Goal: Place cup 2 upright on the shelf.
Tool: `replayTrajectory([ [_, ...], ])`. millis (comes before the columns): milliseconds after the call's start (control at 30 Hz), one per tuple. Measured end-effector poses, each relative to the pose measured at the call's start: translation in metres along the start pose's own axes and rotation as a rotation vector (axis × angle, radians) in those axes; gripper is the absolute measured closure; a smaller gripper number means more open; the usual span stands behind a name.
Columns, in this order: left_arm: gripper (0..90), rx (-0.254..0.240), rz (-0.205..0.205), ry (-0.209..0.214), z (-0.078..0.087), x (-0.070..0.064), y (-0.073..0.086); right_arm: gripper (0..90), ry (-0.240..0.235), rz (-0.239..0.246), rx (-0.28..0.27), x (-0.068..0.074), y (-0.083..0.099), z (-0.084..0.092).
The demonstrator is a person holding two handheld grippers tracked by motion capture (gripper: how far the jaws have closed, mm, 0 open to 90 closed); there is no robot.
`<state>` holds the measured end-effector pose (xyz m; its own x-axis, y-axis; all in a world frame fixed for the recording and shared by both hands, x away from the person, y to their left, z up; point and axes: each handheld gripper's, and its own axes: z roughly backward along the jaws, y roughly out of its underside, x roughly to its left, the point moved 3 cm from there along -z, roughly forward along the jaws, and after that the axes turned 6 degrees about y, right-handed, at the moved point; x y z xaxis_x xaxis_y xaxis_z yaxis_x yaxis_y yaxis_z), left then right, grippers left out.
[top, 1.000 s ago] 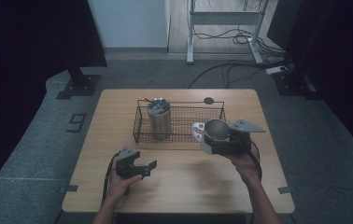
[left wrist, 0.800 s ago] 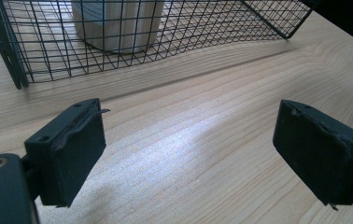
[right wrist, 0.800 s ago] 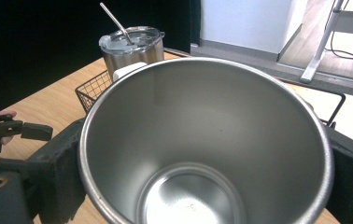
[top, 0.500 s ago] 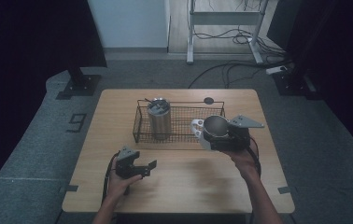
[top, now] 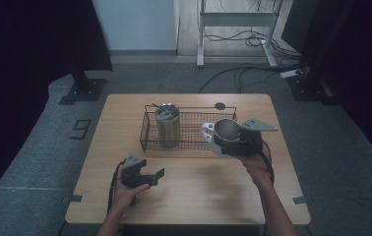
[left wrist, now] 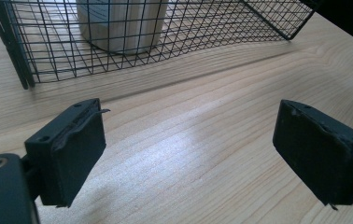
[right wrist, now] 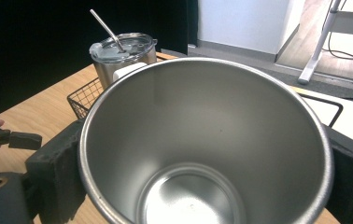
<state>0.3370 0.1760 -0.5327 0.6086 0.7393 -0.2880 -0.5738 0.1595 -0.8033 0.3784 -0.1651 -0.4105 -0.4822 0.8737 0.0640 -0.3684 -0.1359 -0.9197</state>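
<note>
right claw (top: 226, 140) clamping steel cup (top: 227, 131), left claw (top: 152, 178) wide open

Left gripper (left wrist: 191, 154) gapes over the table (left wrist: 202, 140), near a wire basket (left wrist: 165, 42).

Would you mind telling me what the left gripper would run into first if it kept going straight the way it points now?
Probably the near wall of the wire basket. The left gripper, jaws open and empty, points across bare table toward it, with the lidded steel tumbler standing just behind that mesh.
</note>
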Motion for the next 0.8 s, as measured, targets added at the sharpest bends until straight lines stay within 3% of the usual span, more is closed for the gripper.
replayTrajectory([
  [800,9.5,0.005,-0.003,-0.001,-0.001,-0.001,0.001,6.3,0.018,0.009,0.015,-0.009,-0.014,-0.016],
])
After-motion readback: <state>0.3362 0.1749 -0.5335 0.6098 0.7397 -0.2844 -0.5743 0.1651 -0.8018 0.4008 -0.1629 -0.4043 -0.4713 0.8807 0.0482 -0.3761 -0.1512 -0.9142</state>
